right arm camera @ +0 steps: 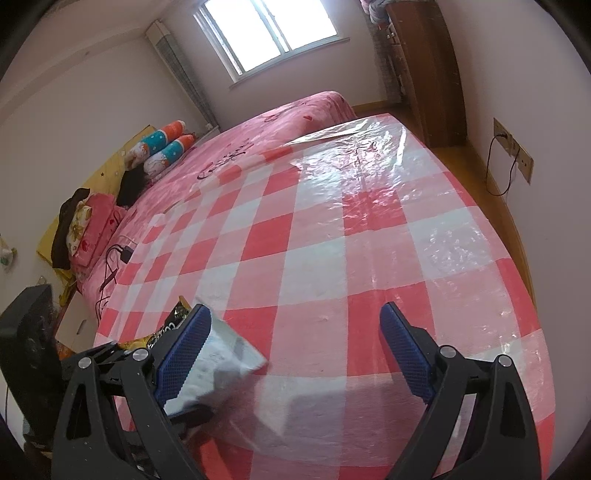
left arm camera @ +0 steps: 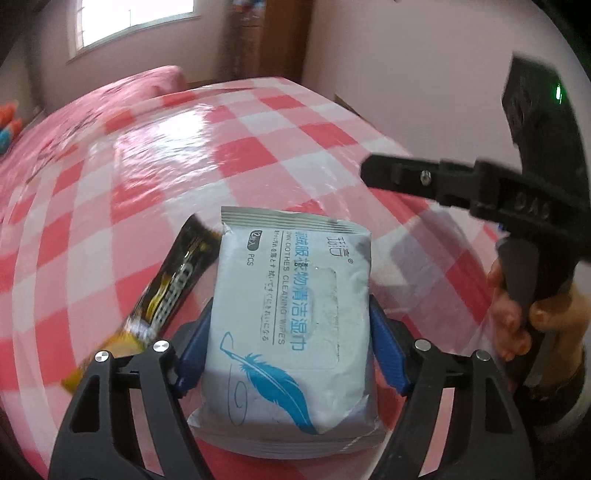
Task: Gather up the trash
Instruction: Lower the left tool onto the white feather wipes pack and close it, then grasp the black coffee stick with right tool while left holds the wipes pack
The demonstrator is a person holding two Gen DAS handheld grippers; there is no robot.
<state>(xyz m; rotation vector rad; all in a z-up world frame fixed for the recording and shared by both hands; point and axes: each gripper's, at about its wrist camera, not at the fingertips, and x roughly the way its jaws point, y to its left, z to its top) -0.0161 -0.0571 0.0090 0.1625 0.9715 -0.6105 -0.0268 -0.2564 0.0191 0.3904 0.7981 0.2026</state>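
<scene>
Red-and-white checked plastic sheeting covers the near part of a bed, its glossy surface catching light from the window; beyond it lies a pink bedspread with rolled cushions near the headboard end. In the left wrist view, the left gripper has its two blue pads on either side of a pale grey pack of cleaning wipes printed with a blue feather; the pads sit at the pack's flanks, but whether they press on it cannot be told. The pack lies close to the near edge of the sheeting. Just beside its left side lies a long black-and-yellow snack wrapper, slanted and blurred, touching or nearly touching the pack's upper left corner. At the right of the same view, a person's hand grips the handle of the right gripper, of which one black finger reaches over the sheeting. In the right wrist view, the right gripper has its jaws wide apart with bare sheeting between them; the wipes pack appears behind its left pad, with the wrapper further left. A wall socket with a cable is on the right wall.
</scene>
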